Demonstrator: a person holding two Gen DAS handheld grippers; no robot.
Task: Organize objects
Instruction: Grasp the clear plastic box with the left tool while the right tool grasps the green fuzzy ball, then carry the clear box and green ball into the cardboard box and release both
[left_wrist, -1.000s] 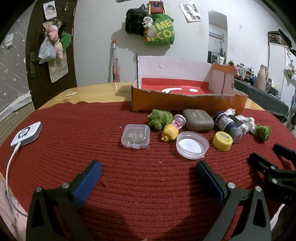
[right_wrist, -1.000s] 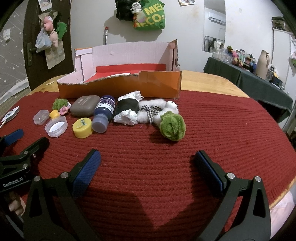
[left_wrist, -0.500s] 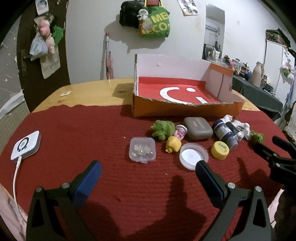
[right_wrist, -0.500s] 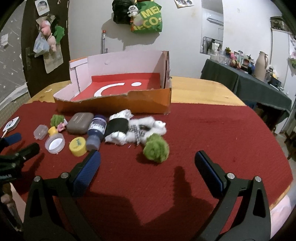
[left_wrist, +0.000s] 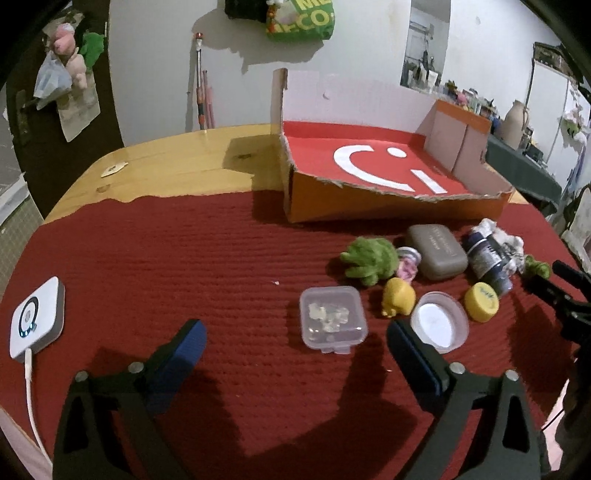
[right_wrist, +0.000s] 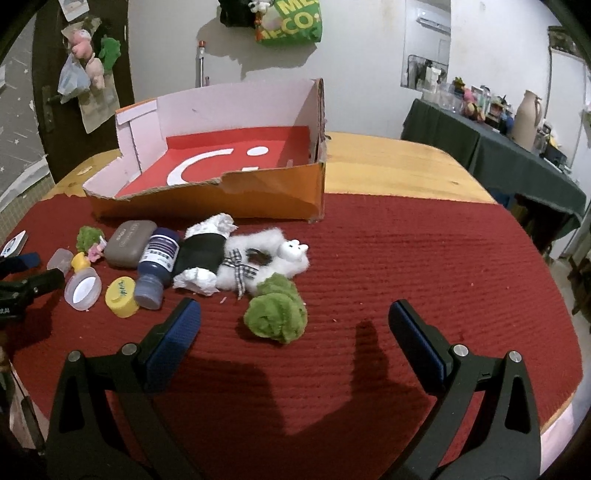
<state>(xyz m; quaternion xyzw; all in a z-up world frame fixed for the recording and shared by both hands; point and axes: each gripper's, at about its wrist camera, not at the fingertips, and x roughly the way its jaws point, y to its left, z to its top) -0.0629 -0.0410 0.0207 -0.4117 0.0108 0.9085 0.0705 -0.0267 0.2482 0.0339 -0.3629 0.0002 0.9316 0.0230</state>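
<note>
table: wooden table (right_wrist: 388, 162) with a dark red knitted mat (left_wrist: 184, 251) over most of it
box: torn orange cardboard box (left_wrist: 388, 203) at the mat's far edge, red floor with a white smiley, nothing in it
left gripper (left_wrist: 295, 341): spread wide but jaws closing a bit, clear plastic case (left_wrist: 332, 319) sits on the mat between the tips, not touched
right gripper (right_wrist: 293, 325): spread wide, green fuzzy toy (right_wrist: 277, 314) lying loose between the fingers
clutter: grey case (right_wrist: 129, 242), blue bottle (right_wrist: 157, 266), white plush (right_wrist: 273, 254), yellow cap (right_wrist: 120, 291), all in a row just in front of the box
</note>
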